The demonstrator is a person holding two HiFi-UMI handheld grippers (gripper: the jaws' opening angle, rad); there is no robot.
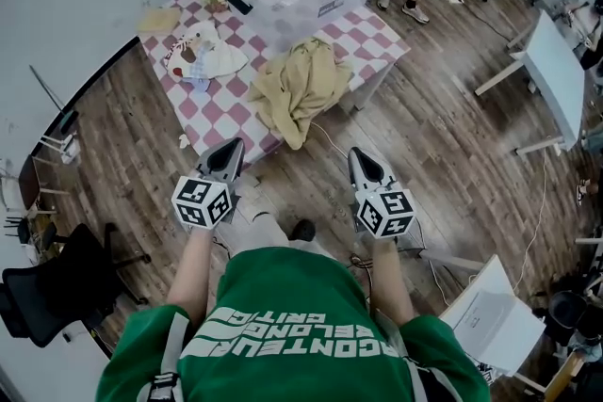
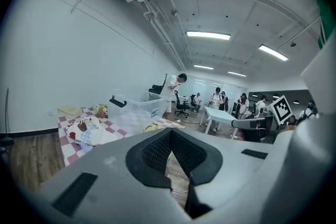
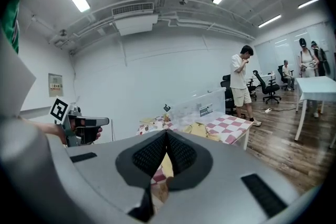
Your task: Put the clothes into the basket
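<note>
Right gripper (image 3: 167, 138): we see its jaws closed together, with nothing between the pads.
Table (image 3: 231, 127): ahead of us, under a red-and-white checked cloth.
Yellow garment (image 3: 201, 129): crumpled on the cloth.
Basket (image 3: 202, 106): we make out a clear plastic bin on the table, behind the garment.
Left gripper (image 3: 102, 122): at our left, held in a hand, with a marker cube on it.
Person (image 3: 241, 81): stands beyond the table on the wood floor.
</note>
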